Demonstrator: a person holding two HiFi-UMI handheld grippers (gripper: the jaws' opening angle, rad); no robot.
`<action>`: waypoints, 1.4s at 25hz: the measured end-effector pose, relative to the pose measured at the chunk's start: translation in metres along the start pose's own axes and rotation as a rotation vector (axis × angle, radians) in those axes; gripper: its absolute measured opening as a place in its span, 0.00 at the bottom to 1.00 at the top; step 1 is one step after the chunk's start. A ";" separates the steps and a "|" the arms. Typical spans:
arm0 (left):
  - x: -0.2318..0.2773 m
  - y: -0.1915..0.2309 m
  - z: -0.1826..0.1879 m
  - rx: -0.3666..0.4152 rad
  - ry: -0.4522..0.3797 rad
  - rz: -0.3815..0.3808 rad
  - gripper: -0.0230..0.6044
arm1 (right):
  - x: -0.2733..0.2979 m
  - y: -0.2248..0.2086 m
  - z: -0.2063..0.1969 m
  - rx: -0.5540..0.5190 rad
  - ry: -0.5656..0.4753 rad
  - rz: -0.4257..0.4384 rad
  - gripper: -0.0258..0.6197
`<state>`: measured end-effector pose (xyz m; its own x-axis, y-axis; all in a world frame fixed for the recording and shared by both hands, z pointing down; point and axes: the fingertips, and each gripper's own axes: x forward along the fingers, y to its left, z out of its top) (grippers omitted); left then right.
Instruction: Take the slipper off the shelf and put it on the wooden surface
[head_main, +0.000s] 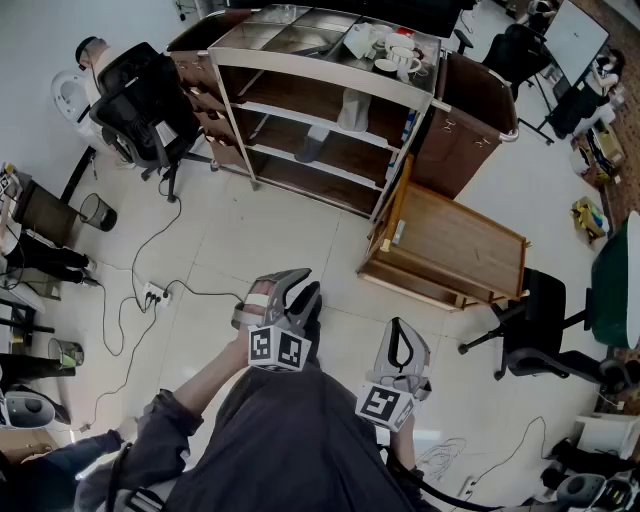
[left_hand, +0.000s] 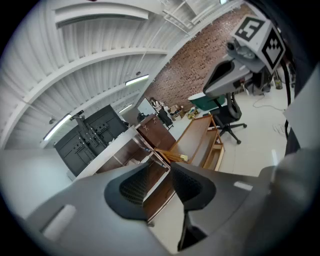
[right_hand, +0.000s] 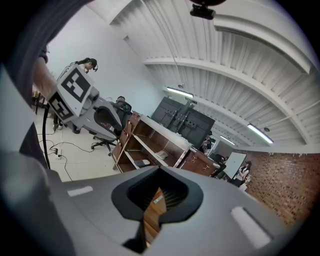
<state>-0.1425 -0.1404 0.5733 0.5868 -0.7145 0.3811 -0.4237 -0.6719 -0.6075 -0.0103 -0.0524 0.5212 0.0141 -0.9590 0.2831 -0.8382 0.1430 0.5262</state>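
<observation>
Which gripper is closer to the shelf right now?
Left. The left gripper is held out in front, pointing toward the shelf. The right gripper sits farther back and off to the right, just short of the wooden table.

Holding the left gripper out at 7 o'clock in the head view, aimed toward 1 o'clock and tipped slightly down, jaws partly apart on nothing. Keeping the right gripper at 5 o'clock, aimed toward 12, jaws closed to a thin slit, empty. Reaching forward with the left forearm.
</observation>
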 end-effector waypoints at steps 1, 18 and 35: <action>0.020 0.008 -0.005 0.024 0.003 0.010 0.30 | 0.010 -0.003 -0.002 -0.002 0.009 0.004 0.04; 0.489 0.190 -0.131 0.368 0.301 0.043 0.52 | 0.192 -0.110 -0.028 0.024 0.320 -0.058 0.04; 0.545 0.215 -0.152 0.485 0.360 0.050 0.17 | 0.228 -0.151 -0.042 0.040 0.368 -0.072 0.04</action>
<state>-0.0188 -0.7037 0.7564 0.2681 -0.8207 0.5046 -0.0323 -0.5311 -0.8467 0.1424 -0.2826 0.5401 0.2627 -0.8129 0.5198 -0.8486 0.0618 0.5255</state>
